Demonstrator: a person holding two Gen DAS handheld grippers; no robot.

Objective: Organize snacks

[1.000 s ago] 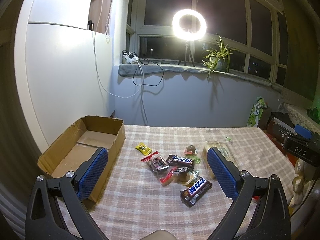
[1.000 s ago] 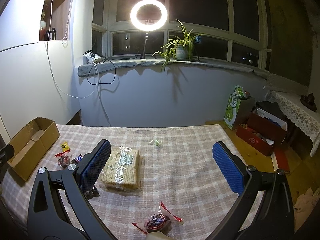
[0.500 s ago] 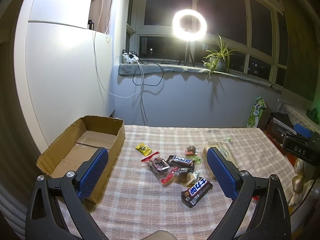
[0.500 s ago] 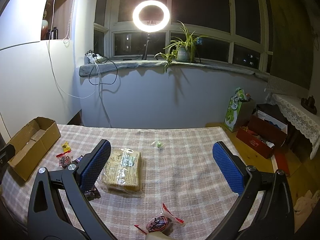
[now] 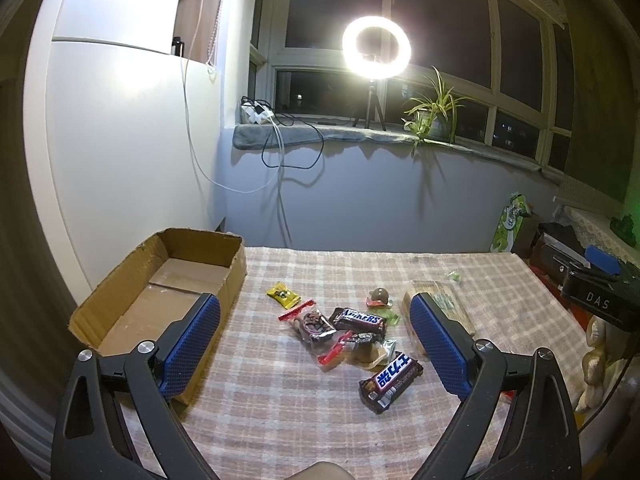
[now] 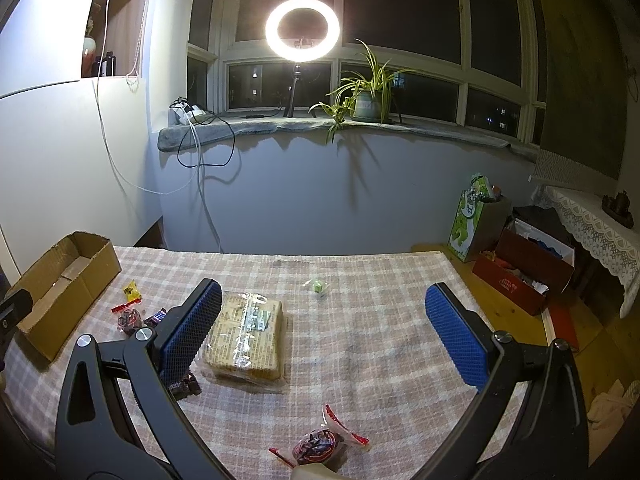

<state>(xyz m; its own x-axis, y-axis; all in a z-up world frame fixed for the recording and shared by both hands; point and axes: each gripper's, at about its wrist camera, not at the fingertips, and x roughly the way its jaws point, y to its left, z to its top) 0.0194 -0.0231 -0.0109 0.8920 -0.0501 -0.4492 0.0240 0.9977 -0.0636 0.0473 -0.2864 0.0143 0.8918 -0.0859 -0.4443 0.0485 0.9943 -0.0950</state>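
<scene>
An open cardboard box [image 5: 160, 292] stands at the table's left; it also shows in the right wrist view [image 6: 60, 276]. Snacks lie in a heap at mid-table: two Snickers bars [image 5: 360, 320] [image 5: 390, 380], a yellow candy [image 5: 283, 294], a red-ended packet [image 5: 314, 322] and a brown ball sweet [image 5: 378, 295]. A wrapped cracker pack [image 6: 244, 336] lies right of them. A second red-ended packet [image 6: 318, 444] and a small green candy [image 6: 318, 286] lie apart. My left gripper [image 5: 316, 344] is open above the heap. My right gripper [image 6: 320, 340] is open and empty beside the cracker pack.
The checked tablecloth [image 6: 380, 320] covers the table, which ends at a wall with a windowsill, ring light [image 6: 303, 26] and plant. Bags and a red box [image 6: 520, 276] stand on the floor at the right. The other gripper's body [image 5: 600, 296] shows at the right edge.
Both grippers have shifted only slightly; the views are almost the same. Nothing was taken hold of or moved on the table.
</scene>
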